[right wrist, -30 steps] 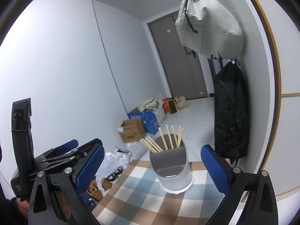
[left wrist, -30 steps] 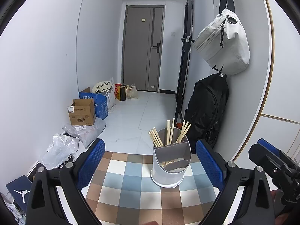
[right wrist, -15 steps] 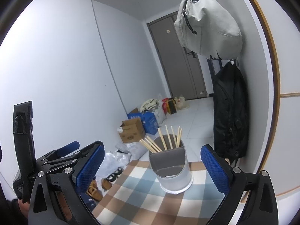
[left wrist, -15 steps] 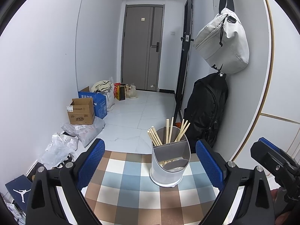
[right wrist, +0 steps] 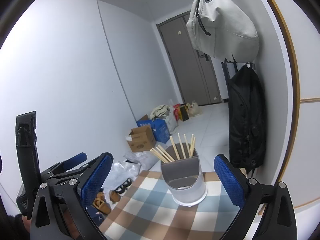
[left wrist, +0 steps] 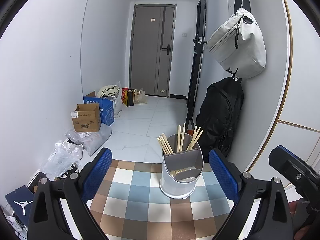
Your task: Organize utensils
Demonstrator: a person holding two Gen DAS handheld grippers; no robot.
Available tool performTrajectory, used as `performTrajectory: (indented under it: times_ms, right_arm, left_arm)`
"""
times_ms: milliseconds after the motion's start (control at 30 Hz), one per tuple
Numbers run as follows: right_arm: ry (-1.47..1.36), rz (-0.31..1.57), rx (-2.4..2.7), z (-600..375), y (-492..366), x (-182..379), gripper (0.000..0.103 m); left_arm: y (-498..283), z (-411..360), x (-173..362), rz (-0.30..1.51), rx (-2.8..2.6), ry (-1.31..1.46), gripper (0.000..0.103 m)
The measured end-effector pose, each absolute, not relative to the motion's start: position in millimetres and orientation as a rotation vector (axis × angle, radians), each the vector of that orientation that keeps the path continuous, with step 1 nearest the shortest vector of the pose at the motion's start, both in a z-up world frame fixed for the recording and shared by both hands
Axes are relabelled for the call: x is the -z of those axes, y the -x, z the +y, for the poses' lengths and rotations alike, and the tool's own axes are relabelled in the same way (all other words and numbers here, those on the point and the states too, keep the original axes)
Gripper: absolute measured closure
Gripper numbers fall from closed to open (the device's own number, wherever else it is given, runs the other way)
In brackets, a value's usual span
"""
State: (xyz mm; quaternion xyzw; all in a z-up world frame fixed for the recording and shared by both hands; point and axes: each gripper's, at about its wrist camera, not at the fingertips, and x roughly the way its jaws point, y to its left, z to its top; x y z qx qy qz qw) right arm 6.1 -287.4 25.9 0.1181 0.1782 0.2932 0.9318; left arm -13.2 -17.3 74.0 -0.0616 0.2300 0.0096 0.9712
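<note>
One white cylindrical plastic utensil holder [left wrist: 181, 174] with a grey inner divider stands upright on the checked blue, brown and white tablecloth [left wrist: 140, 206], near the cloth's far edge and right of its middle. Its rear compartment holds a bundle of pale wooden chopsticks [left wrist: 180, 140]; about eight tips show, leaning in several directions, though the exact count is hard to fix. More pale sticks show low in the front compartment. The left gripper [left wrist: 160, 172] hangs with its two blue-padded fingers spread wide, grasping nothing, the holder framed between them and apart from both. The right gripper [right wrist: 162, 176] is likewise released, its two pads flanking the holder without touching.
</note>
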Motion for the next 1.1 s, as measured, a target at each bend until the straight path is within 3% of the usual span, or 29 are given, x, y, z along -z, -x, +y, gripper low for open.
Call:
performTrajectory:
  times_ms: [1100]
  right_arm:
    - [-0.263, 0.378, -0.602, -286.6, -7.1, -23.9, 0.000]
  left_arm:
    - [12.4, -16.3, -70.8, 0.477, -0.019, 0.132, 0.008]
